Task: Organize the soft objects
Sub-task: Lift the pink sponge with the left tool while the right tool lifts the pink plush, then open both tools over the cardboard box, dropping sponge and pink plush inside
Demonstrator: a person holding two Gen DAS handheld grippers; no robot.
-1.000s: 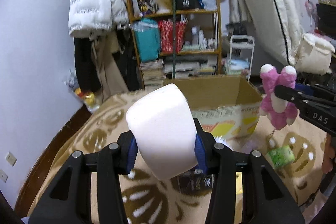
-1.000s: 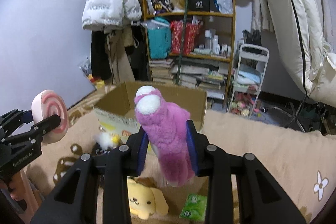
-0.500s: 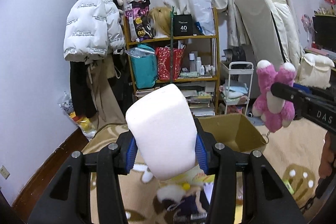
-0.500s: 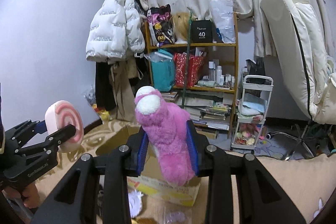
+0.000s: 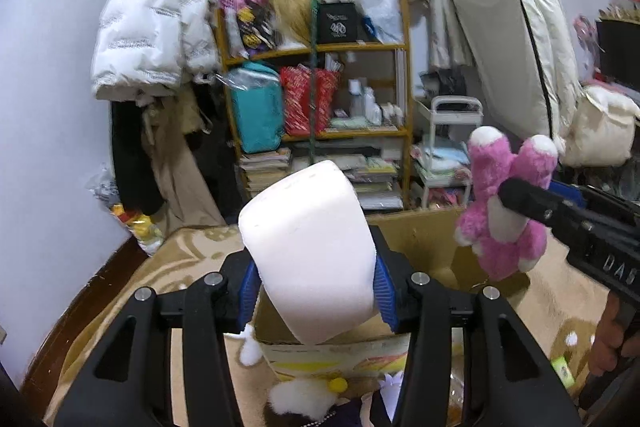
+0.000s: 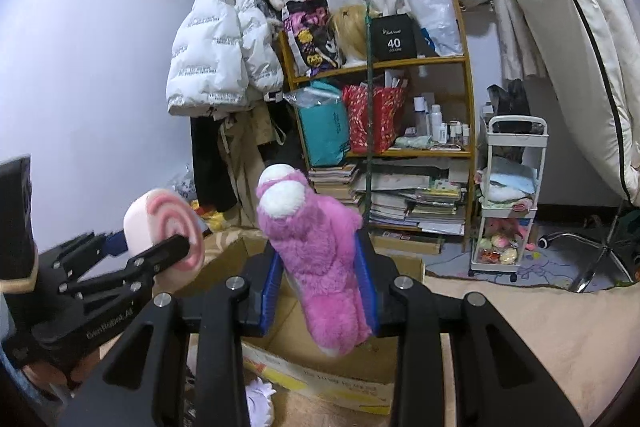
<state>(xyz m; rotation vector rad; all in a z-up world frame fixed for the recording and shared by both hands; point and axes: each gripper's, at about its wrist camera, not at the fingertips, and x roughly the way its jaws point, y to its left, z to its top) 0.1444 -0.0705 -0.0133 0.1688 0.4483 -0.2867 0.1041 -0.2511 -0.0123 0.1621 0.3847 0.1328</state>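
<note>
We carry two matte black grippers: the left gripper (image 5: 316,291) and right gripper (image 6: 320,287) share ribbed blue pads (image 5: 385,285), silver screws (image 5: 420,278) on angular open-framed fingers, and pale lettering on the side of each body.

Both wrist views close above cardboard box (image 5: 416,239), facing shelf (image 6: 380,107); both share these.

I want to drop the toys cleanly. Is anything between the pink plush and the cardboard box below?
Nothing: in the right wrist view the pink plush hangs directly over the open cardboard box.
</note>
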